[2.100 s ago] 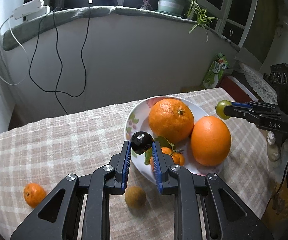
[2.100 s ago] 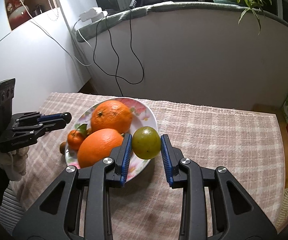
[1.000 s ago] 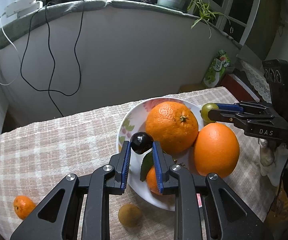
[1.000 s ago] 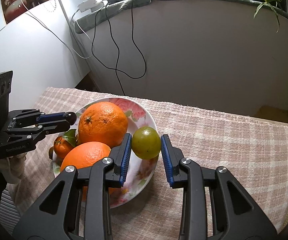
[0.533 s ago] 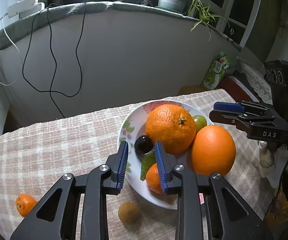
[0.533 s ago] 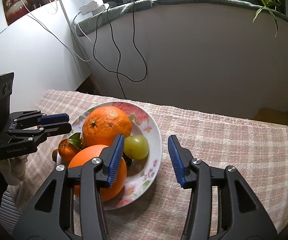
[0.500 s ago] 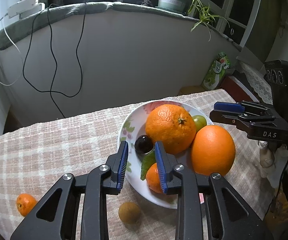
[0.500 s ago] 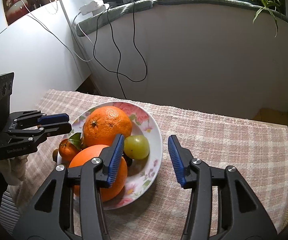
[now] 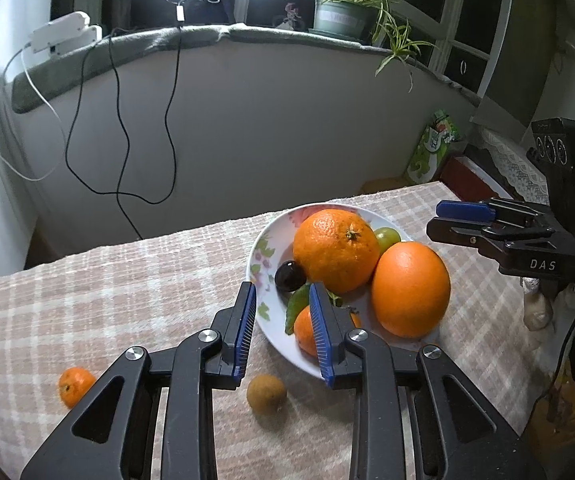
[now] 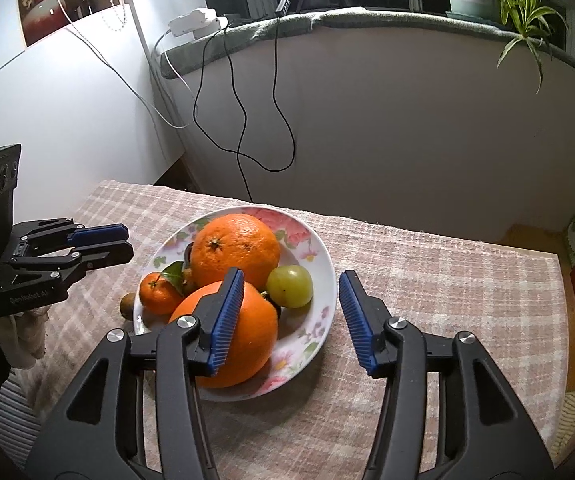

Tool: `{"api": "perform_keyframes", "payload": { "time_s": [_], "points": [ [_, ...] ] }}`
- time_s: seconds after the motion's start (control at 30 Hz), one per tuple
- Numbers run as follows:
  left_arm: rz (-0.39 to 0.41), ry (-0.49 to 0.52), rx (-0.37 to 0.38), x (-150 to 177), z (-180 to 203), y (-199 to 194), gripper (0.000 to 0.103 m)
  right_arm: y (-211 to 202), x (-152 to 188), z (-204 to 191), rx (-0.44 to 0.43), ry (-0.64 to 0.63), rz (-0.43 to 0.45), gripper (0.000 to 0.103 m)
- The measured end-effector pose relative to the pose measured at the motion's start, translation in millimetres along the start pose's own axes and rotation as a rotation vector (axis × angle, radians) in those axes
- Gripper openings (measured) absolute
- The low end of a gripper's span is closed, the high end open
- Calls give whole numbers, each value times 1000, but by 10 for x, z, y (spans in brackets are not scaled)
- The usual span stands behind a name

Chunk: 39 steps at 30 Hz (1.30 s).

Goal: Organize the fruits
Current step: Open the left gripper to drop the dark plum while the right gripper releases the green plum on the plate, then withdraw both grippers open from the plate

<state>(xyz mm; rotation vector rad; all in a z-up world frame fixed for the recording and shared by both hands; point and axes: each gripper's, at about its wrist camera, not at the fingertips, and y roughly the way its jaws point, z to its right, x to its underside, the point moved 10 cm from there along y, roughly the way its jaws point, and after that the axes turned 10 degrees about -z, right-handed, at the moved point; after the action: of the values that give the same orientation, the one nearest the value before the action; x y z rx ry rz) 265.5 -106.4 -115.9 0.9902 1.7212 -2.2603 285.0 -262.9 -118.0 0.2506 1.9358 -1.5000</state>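
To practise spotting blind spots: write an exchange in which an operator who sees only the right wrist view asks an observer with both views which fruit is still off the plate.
Operator: Is any fruit on the cloth outside my picture?
Observer: Yes. A small orange lies alone on the cloth, well away from the plate.
Operator: What is the dark shape behind the big orange?
Observer: A dark round fruit, lying in the plate beside the big orange.
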Motion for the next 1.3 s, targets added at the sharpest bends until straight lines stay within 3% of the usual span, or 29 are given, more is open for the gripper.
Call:
{"api": "perform_keyframes", "payload": {
  "time_s": [0.1,0.57,0.7,1.3],
  "points": [
    [12,2,-9,24,-15,-81,26,-68,20,-53,9,-5,14,64],
    [44,-5,-42,225,-163,-355,26,-316,111,-422,33,-50,50,68],
    [48,-27,-57,338,-303,-432,34,-364,158,-583,23,-68,60,68],
    [37,-147,-132,1055,-1056,-752,34,-273,561,-1347,-51,-178,31,68]
  ]
}}
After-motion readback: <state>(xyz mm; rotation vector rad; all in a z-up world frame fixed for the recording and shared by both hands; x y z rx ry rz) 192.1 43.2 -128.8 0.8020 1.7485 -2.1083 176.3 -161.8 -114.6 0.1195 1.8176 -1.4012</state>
